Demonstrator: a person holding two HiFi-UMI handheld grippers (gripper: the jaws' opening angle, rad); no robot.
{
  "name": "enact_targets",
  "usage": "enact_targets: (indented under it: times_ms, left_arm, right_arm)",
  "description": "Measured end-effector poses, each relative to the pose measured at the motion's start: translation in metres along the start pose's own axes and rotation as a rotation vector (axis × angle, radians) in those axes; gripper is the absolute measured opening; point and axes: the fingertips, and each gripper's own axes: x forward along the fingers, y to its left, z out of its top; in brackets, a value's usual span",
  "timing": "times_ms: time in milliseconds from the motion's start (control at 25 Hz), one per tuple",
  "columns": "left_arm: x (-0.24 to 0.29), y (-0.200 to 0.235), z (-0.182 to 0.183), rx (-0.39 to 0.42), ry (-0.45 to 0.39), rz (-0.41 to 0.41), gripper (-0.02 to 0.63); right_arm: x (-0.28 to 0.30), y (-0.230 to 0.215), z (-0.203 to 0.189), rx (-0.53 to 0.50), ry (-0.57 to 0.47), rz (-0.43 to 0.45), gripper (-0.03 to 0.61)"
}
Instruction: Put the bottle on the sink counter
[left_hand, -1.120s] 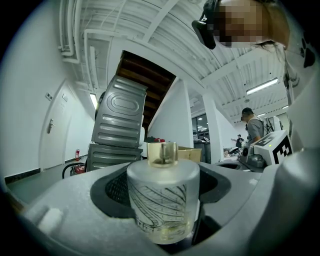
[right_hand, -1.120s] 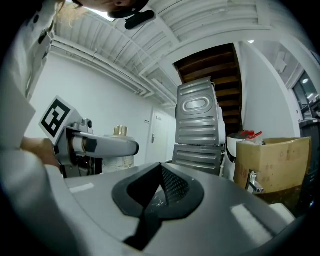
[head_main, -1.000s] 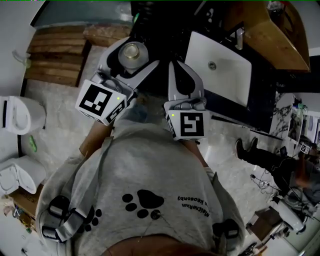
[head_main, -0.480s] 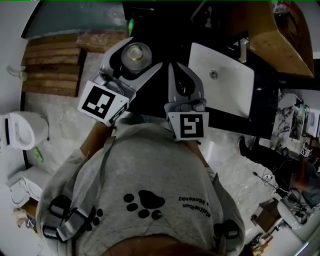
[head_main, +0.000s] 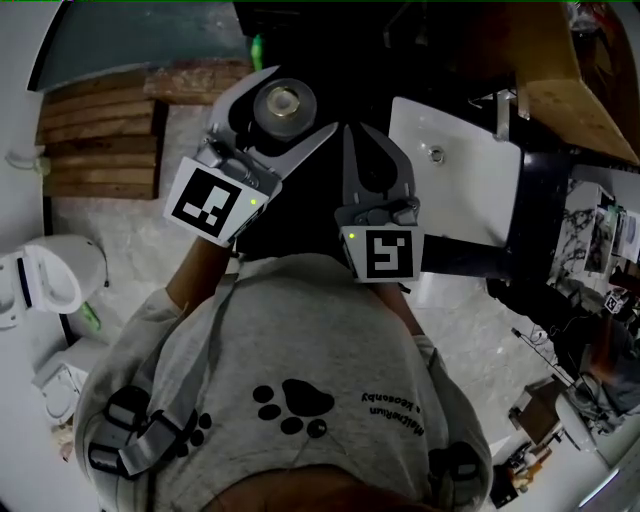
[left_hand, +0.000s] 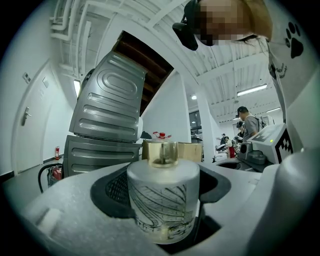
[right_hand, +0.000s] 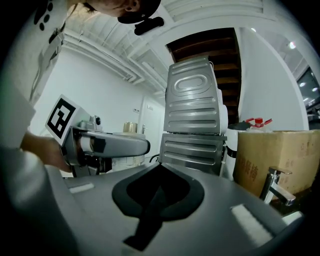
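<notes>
Pale stone floor (head_main: 130, 240) spread beside the white sink basin (head_main: 455, 170). Left gripper (head_main: 297, 103) clamped the gold-capped bottle (left_hand: 162, 197) — well left of the basin. Right gripper (head_main: 355, 140) sat between bottle and basin — jaws together, empty.

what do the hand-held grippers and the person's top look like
The left hand-held gripper and right hand-held gripper are grey, each with two curved, tapering jaws lined in black, a cube with black square markers and a green light. The person wears a grey shirt with a black paw print.
</notes>
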Motion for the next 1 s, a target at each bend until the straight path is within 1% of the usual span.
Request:
enact_targets:
  times_ms: [240,440,760,1000]
  left_arm:
    - [0.026,0.028,-0.017,0.011,0.014,-0.014,0.342]
    - [0.053,0.048,-0.029,0.026,0.007,-0.021,0.342]
    - [0.079,0.062,-0.05,0.01,0.019,-0.04,0.342]
    - [0.095,0.073,-0.067,0.031,0.031,-0.048,0.342]
  right_arm:
    - [0.026,-0.017,-0.015,0.017,0.043,-0.021,0.002]
    - [0.047,-0.037,-0.026,0.009,0.054,-0.031,0.002]
    - [0.065,-0.054,-0.038,0.004,0.065,-0.045,0.003]
    - [0.079,-0.057,-0.053,0.013,0.077,-0.03,0.003]
